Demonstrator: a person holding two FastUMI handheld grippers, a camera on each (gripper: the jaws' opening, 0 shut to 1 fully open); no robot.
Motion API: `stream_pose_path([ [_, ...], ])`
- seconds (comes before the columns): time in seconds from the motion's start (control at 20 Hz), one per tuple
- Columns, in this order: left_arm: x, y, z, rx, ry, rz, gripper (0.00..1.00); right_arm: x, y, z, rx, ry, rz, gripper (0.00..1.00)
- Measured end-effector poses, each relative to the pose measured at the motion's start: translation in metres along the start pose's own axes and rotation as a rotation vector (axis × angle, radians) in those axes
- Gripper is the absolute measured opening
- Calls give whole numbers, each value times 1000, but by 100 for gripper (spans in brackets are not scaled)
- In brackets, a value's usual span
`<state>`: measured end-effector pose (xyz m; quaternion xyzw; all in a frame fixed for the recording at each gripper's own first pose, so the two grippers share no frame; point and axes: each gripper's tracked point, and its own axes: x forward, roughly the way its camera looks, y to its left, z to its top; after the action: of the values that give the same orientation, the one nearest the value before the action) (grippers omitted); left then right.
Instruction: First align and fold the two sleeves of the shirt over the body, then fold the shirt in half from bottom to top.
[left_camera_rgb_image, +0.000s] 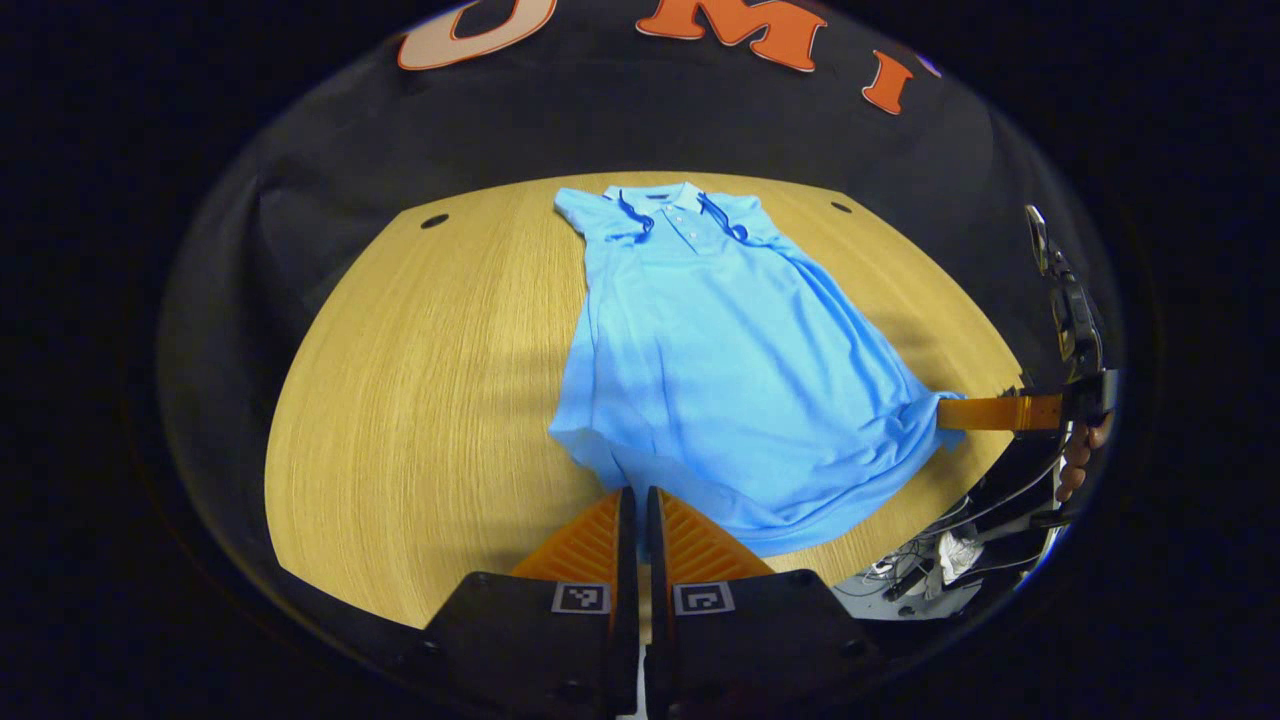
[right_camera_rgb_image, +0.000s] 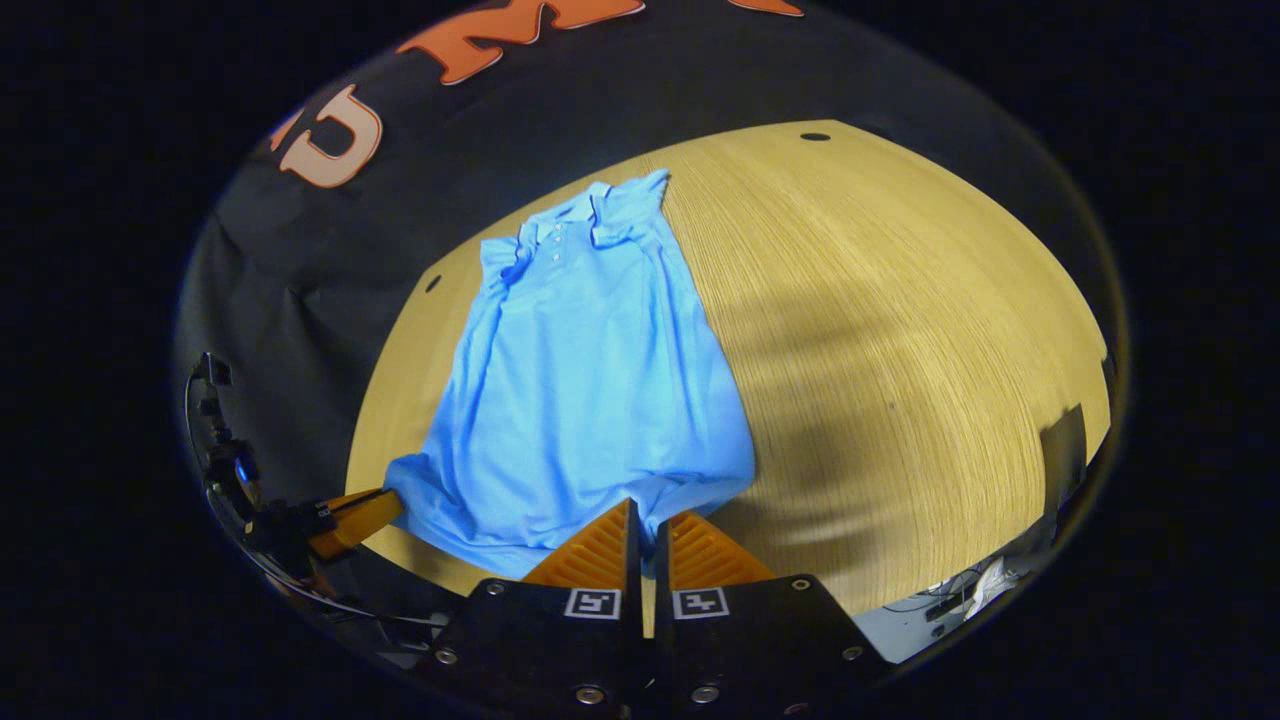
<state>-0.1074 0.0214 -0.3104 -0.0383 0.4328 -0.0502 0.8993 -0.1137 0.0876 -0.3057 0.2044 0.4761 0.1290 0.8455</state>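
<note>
A rounded wooden table (left_camera_rgb_image: 420, 400) with fine straight grain and small dark holes near its far corners carries a light blue polo shirt (left_camera_rgb_image: 700, 370) of soft knit cloth. The shirt lies lengthwise, its collar and button placket at the far end, both short sleeves already folded in over the body, and its hem rumpled at the near edge. In the left gripper view, the left gripper (left_camera_rgb_image: 636, 510) has its ridged, wedge-shaped fingers pressed together on the shirt's bottom hem at one corner. In the right gripper view, the right gripper (right_camera_rgb_image: 644, 525) is likewise clamped on the hem at the other bottom corner, the cloth bunching slightly there. The left gripper view also shows the right gripper from the side, pulling that corner into a taut point, with a hand (left_camera_rgb_image: 1078, 455) behind it.
</note>
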Motion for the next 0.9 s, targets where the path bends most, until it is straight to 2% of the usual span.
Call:
stream_pose_path([
  [0.45,6,11,113,-10,-141,-17,10,-4,33,102,-17,-125,59,5],
  [0.9,54,48,214,-9,-230,10,9,29,45,204,-4,-204,47,5],
])
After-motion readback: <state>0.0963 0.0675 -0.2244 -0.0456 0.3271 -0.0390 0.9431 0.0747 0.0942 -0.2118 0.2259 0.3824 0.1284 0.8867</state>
